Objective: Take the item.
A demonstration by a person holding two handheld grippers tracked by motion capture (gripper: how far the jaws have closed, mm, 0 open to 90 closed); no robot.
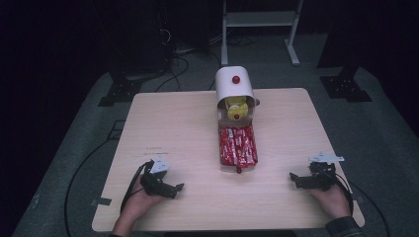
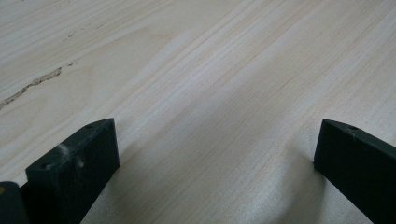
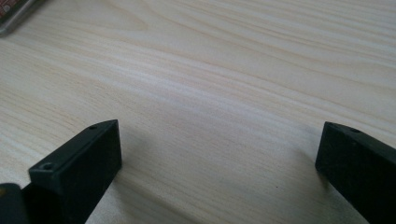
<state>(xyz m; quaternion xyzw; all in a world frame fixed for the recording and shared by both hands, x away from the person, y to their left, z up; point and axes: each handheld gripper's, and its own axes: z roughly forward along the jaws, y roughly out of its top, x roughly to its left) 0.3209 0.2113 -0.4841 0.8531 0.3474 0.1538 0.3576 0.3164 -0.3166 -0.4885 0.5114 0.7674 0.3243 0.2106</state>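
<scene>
We have a pale wooden table (image 1: 163,123) in front of us, and everything that matters sits along its middle line. At the far side stands a white mailbox-shaped container (image 1: 234,86) with a red knob on top, its front door folded down toward us; inside we can make out something yellow (image 1: 236,103) (we cannot tell what it is). Just in front of the opening lies a red snack packet (image 1: 237,146), flat on the wood, its far end touching or nearly touching the lowered door.

Our two grippers rest at the near edge, well apart from the packet and from each other. The left gripper (image 1: 174,188) sits at the near left, with its jaws spread wide and only bare wood grain between them in the left gripper view. The right gripper (image 1: 296,178) sits at the near right, likewise spread wide over bare table; a corner of what may be the packet (image 3: 11,14) shows at the top left of its view.

What could go wrong from here, as we judge it: the packet is glossy and lies flat, so a shallow pinch may slide off or only crumple the wrapper. Pushing it toward the opening could also jam it against the yellow thing inside or nudge the light container backward.
</scene>
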